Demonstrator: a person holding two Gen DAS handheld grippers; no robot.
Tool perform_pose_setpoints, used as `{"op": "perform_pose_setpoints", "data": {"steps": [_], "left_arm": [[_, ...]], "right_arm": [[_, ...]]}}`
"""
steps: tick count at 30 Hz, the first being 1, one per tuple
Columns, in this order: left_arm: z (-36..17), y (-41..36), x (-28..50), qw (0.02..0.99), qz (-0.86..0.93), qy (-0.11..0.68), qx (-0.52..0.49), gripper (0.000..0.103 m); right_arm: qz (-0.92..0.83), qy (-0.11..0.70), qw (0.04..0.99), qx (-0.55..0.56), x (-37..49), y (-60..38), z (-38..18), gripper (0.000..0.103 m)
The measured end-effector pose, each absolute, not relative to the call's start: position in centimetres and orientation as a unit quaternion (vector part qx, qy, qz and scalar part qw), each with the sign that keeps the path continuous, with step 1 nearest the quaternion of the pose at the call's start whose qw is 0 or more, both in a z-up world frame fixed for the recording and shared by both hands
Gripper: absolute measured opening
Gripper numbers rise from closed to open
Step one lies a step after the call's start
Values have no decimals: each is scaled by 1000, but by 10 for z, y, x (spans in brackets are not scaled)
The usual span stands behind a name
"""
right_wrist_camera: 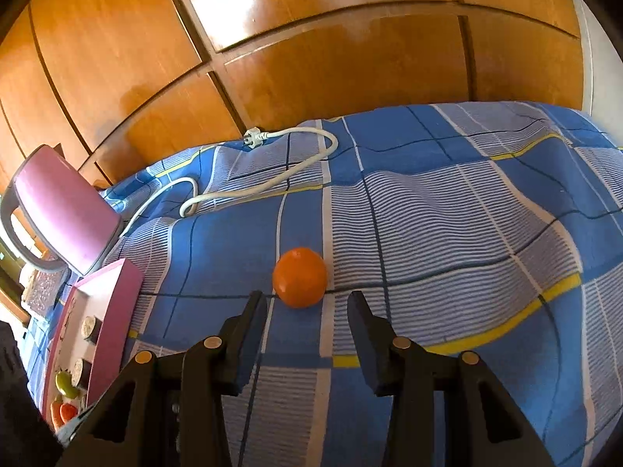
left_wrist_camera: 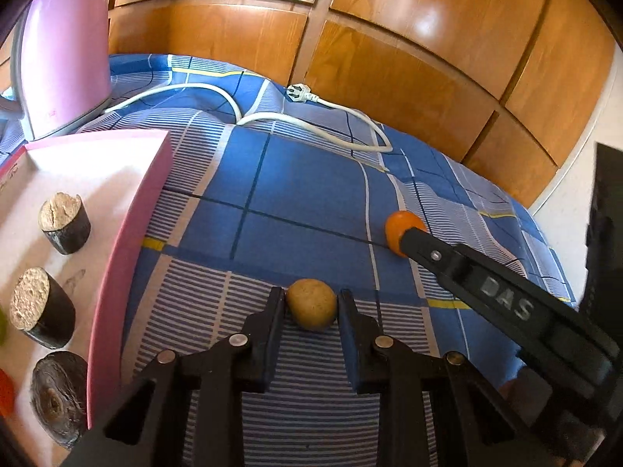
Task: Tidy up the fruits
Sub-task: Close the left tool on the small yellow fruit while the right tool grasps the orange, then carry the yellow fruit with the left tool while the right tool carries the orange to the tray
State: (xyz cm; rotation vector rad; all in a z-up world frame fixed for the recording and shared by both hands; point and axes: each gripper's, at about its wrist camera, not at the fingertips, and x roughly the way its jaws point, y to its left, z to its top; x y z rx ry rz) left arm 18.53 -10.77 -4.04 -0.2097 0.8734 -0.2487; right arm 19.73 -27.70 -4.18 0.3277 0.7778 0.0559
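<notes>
A round tan fruit (left_wrist_camera: 311, 309) lies on the blue checked bedspread (left_wrist_camera: 303, 194), and my left gripper (left_wrist_camera: 311, 299) is shut on it, a pad against each side. An orange (right_wrist_camera: 300, 277) rests on the bedspread further right. My right gripper (right_wrist_camera: 307, 297) stands open just short of it, its fingertips flanking the orange's near edge without pressing. In the left wrist view one right finger (left_wrist_camera: 428, 249) reaches beside the orange (left_wrist_camera: 399, 227). The pink box (left_wrist_camera: 128, 233) sits at the left.
Inside the pink box (right_wrist_camera: 113, 311) stand dark cylinders with tan cut tops (left_wrist_camera: 64, 225), plus green and orange pieces (right_wrist_camera: 66, 397). A pink appliance (right_wrist_camera: 62, 210) with a white cord and plug (right_wrist_camera: 272, 183) lies behind. Wooden cabinet doors (right_wrist_camera: 311, 58) back the bed.
</notes>
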Motion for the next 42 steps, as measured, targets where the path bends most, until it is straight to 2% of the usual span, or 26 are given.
{"op": "perform_pose_setpoints", "data": {"steps": [12,14,16,25,42], "left_arm": [[-41,-106,185,893,-116,420,-110,28],[-42,-106,185,893,-116,420,-111,28],[-42,-106,185,894,-116,419,-110,28],[-40,-100,178,896,-110,414,-122,27],[-34,-104,117,917,-78,389,-38,27]], "right_arm": [[30,393,904,163,219,-269,-50,44],[30,393,904,163,221,-268,-50,42],[30,394,903,166,222,-269,-51,34],[30,399,900,175,212,-275,-49,33],[14,424,898,113,150,-258,-47,33]]}}
